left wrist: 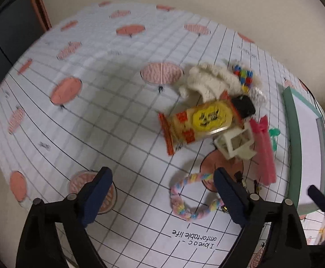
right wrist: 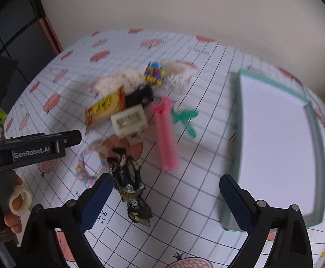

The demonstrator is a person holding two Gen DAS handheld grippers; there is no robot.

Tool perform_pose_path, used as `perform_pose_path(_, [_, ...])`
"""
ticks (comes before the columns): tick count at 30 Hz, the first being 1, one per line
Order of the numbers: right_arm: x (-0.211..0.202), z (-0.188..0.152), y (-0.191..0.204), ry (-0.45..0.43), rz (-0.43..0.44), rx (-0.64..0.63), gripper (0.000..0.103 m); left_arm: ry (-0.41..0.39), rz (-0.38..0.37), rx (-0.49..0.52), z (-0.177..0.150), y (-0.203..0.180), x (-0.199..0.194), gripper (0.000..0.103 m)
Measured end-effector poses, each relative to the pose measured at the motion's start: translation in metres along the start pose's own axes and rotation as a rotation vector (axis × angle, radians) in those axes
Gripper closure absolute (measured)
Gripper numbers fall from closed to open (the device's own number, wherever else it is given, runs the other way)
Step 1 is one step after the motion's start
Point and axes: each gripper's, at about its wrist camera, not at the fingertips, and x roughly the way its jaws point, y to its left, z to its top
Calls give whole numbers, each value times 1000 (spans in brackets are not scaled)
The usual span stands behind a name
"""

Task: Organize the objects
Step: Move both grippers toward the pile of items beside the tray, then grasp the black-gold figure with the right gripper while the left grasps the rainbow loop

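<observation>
Your right gripper (right wrist: 165,201) stands wide open and empty above the cloth, the black-and-gold wrapped item (right wrist: 131,185) lying just inside its left finger. Your left gripper (left wrist: 162,195) is likewise open, holding nothing, with the pastel braided ring (left wrist: 192,197) between its fingers. The green-rimmed tray (right wrist: 314,120) holds nothing visible; judged so, sorting has barely begun. The snack packet (left wrist: 196,125), white frame (left wrist: 236,144), pink comb (right wrist: 165,134) and knitted piece (left wrist: 207,82) crowd together, touching or overlapping.
</observation>
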Motion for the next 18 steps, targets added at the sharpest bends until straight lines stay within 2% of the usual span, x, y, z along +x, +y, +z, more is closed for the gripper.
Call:
perform_pose_path(6, [23, -7, 12, 71, 21, -10, 7, 36, 15, 24, -5, -3, 8, 12])
perform_pose_path(12, [31, -11, 25, 97, 19, -52, 9, 53, 61, 72, -9, -12, 14, 13])
perform_pose_path(15, [35, -12, 26, 114, 17, -59, 9, 70, 71, 79, -10, -13, 19, 24])
perform_pose_path(18, [39, -14, 26, 128, 14, -64, 10, 88, 77, 88, -13, -13, 24, 24])
